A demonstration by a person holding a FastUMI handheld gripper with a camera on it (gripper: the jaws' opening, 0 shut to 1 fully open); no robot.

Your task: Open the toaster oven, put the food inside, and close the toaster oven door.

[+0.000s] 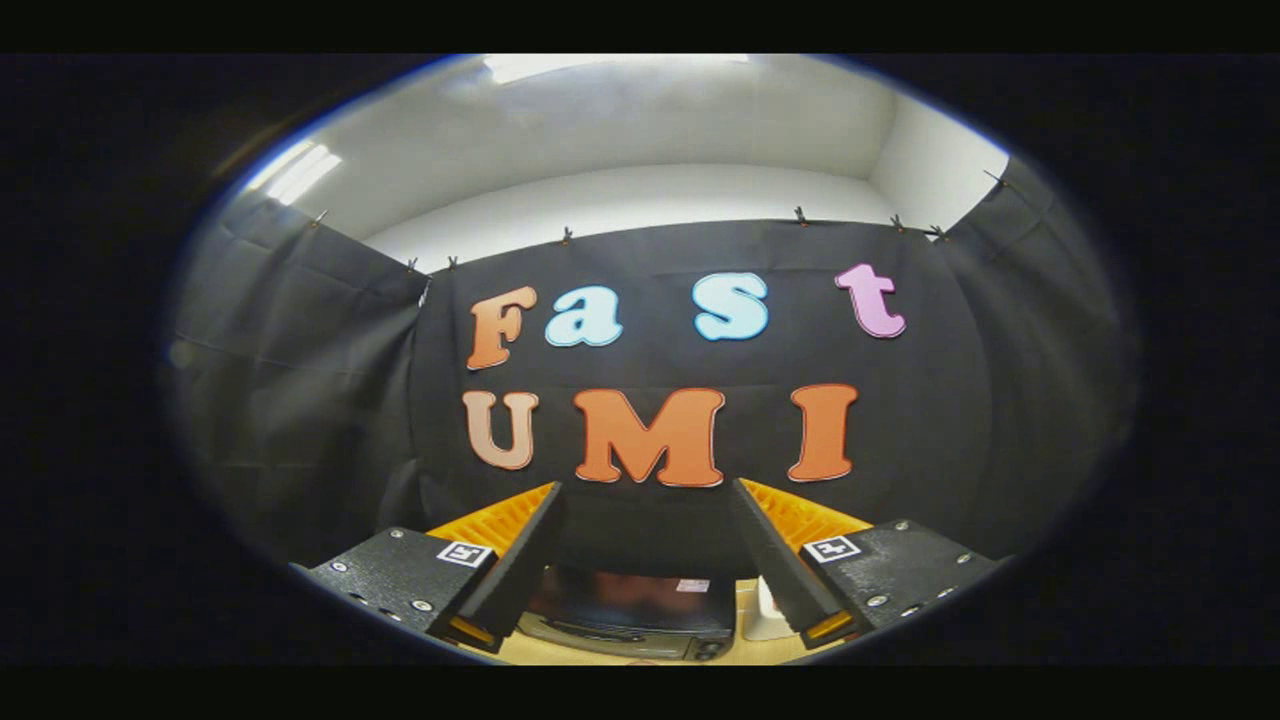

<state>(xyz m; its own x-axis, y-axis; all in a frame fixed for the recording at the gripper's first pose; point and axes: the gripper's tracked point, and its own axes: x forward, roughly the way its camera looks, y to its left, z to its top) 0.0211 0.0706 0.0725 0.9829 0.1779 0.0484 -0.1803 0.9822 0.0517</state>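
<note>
Gripper view is taken up mostly by the black cloth wall (640, 300) of the booth, which is hung by clips from its upper edge and is met head-on beyond the fingers, with white wall and ceiling seen above it. The gripper (645, 560) is thus held high and level, aimed at the cloth rather than down at the work.

Below and between the fingers, the toaster oven (630, 615) is seen from above on a light tabletop (745, 600). Its dark top and a strip of its front are made out, with a handle-like bar across the front; the door is judged to be shut, though little of the front is shown. Such a lie fits both an oven not yet opened and one closed again with the food in it.

Just beside the oven, close under the right finger, a small pale object (768, 620) is glimpsed; whether it is the food cannot be told.

The fingers are spread wide apart and nothing is held between them, so the claw is kept ready to take hold rather than to carry.
</note>
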